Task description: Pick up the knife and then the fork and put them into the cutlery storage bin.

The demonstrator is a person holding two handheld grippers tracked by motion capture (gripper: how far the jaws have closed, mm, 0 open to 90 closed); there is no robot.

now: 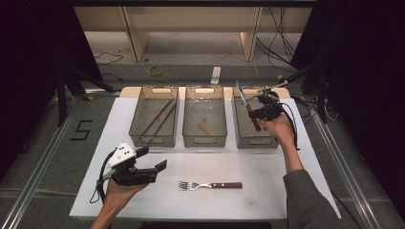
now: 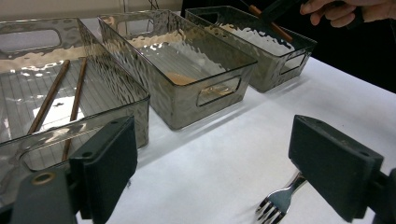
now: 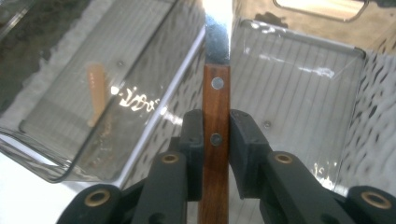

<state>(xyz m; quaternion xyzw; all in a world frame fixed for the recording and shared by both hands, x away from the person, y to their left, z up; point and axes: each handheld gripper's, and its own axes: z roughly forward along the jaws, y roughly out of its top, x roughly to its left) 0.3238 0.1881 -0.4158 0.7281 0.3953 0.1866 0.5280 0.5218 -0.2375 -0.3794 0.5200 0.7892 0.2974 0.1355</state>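
Nearest the person, on the smooth white table top [image 1: 267, 191], lies a metal fork [image 1: 210, 185] with a dark wooden handle, tines pointing left; in the left gripper view it sits just beyond and below the right-hand jaw, untouched. The left gripper [image 1: 154, 160], blocky and matte black with a grey three-cornered plate on top, hovers over the table's left front with its jaws spread wide and nothing between them. Farther back stand three clear, ripple-walled plastic bins with cut-out handles: the left bin [image 1: 138, 121] holds two thin brown chopsticks [image 1: 160, 118], the middle bin [image 1: 188, 119] a short, pale wooden piece [image 1: 206, 128] (its exact kind is hard to tell). Over the right bin [image 1: 239, 129] the right gripper [image 3: 215, 140] clamps a knife [image 3: 215, 107] by its riveted, reddish wooden handle, the jaws pressing both flat sides, the shiny steel blade extending ahead above the bin's ribbed floor
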